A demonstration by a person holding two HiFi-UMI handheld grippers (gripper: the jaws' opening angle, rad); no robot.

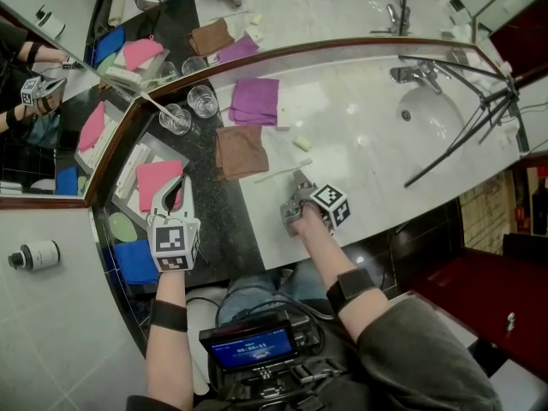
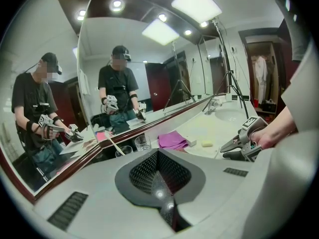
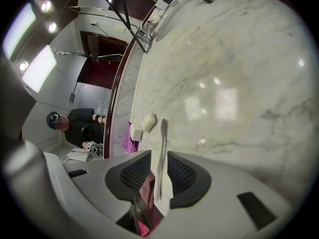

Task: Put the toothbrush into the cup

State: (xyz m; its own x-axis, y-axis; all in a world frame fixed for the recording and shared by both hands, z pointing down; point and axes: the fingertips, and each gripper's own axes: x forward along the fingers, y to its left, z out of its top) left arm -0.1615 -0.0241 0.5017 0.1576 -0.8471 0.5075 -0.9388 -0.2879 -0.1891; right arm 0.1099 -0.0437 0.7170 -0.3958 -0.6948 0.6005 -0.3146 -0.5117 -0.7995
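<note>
A long pale marble surface (image 1: 360, 144) runs under a wall mirror (image 1: 342, 7), with a sink (image 1: 428, 114) toward its right end and a dark slab (image 1: 214, 221) at its left. The stretch between lies open. A glass cup (image 1: 203, 101) stands at the back edge. The right tongs (image 1: 300, 181) tilt down, jaws apart around the toothbrush (image 1: 282, 171), which lies flat beside a brown cloth (image 1: 240, 151). The left tongs (image 1: 177, 187) are closed and empty.

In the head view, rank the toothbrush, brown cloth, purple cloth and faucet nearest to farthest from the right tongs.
1. Toothbrush, on the counter between the open right tongs.
2. Brown cloth, left of the tongs.
3. Purple cloth, beyond the brown one, by the mirror.
4. Faucet, far right, at the sink.
</note>
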